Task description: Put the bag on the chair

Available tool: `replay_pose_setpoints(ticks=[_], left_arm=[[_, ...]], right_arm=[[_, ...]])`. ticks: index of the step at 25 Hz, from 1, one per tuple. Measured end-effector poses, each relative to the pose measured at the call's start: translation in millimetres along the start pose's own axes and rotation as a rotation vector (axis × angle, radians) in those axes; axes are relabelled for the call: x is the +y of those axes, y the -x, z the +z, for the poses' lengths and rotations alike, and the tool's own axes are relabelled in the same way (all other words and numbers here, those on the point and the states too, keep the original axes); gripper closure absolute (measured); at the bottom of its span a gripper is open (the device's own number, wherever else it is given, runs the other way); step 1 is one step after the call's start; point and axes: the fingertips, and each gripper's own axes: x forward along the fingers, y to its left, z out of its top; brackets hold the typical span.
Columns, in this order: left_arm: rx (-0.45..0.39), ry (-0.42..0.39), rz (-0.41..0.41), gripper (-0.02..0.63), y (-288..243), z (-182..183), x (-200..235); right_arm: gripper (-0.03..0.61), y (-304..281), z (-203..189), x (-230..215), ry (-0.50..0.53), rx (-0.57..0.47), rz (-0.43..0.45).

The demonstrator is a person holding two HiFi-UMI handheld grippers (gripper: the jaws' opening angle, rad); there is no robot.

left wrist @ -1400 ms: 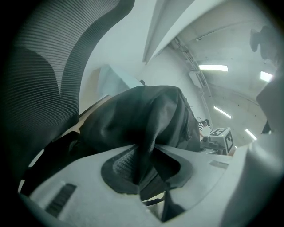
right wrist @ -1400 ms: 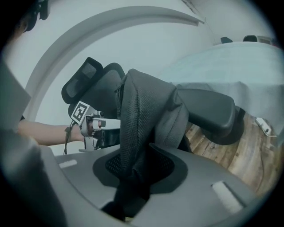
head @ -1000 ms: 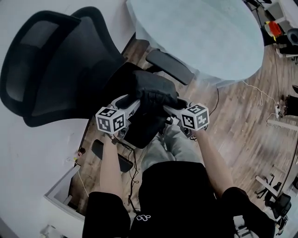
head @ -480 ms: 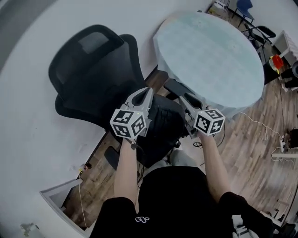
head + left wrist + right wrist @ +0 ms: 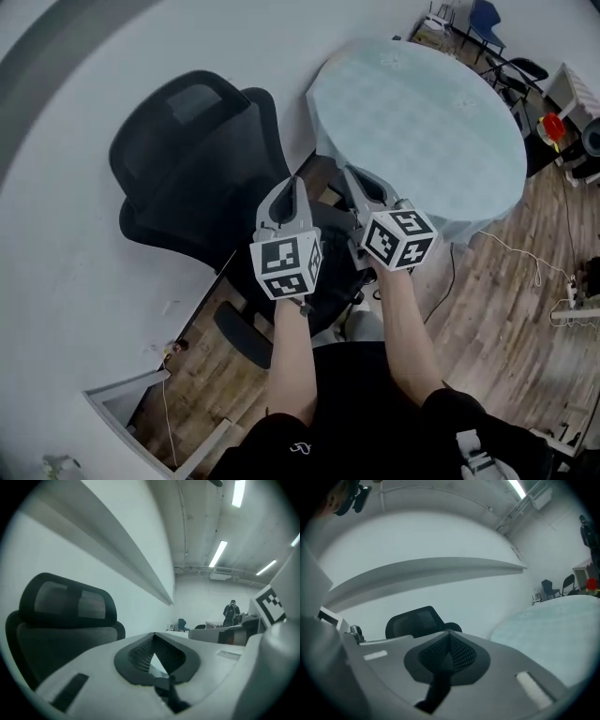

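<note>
A black office chair point(image 5: 192, 159) with a mesh headrest stands against the white wall. On its seat lies a black bag point(image 5: 337, 267), mostly hidden under my grippers and hard to tell from the seat. My left gripper point(image 5: 292, 185) and my right gripper point(image 5: 354, 178) are raised side by side above the seat, clear of the bag, jaws pointing away from me. Both are shut with nothing between the pads. In the left gripper view the chair back point(image 5: 65, 611) fills the left. The right gripper view has the headrest point(image 5: 415, 618) just behind the shut jaw tips.
A round table with a pale cloth point(image 5: 422, 103) stands close to the chair's right side. Cables point(image 5: 511, 248) trail over the wood floor at the right. A chair-base leg point(image 5: 242, 333) sticks out near my legs. A person point(image 5: 231, 613) stands far off.
Both grippers let go of the bag on the seat, lifted up away from it, and their jaws went from wide open to shut. The head view swung up toward the wall and table.
</note>
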Motion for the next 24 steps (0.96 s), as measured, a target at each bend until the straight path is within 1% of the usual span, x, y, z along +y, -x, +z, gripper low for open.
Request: replay_pose_setpoints(ticks=[1,4,9,15,20,24], left_arm=[[0.001,-0.007,0.005,0.615,1,0,0],[0.004,0.004,0.017,0.614,5,-6,2],[0.000,0.005,0.042,0.614,14,-9,12],[-0.050,0.024,0.038,0.614,26,3,26],[-0.105,0.044,0.028,0.614,34,17,35],[-0.110,0.046,0.027,0.614,38,16,45]], right_arm=[[0.572,2,-2,-3,0.001,0.005,-0.007],[0.572,8,-7,-10,-0.040,-0.004,-0.025],[0.572,8,-3,-2,-0.006,-0.022,-0.028],[0.572,5,-2,13,0.070,-0.022,-0.022],[0.572,-2,0,29,0.170,-0.009,-0.007],[0.572,-8,-6,39,0.225,0.007,-0.006]])
